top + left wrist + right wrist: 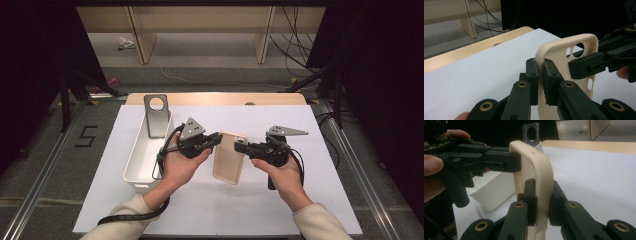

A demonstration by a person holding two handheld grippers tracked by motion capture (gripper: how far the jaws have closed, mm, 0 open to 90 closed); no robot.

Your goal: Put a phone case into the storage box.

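High view: you hold one cream phone case [229, 157] between both grippers, above the white surface [210, 210] at its middle.
Left gripper [540, 75]: its fingers are clamped on one long edge of the case, near the camera-cutout end.
Right gripper [541, 195]: its fingers are clamped on the opposite edge.
Risk, flex: the case looks soft; if you pull the hands apart or twist them, the rim will likely bend and slip out.
Risk, drop: if you release one side early, the case may swing and fall.
Count, cases: two; the second is a grey case [156, 115] standing in the bin.
Count, bins: one white bin [141, 165], left of your hands.
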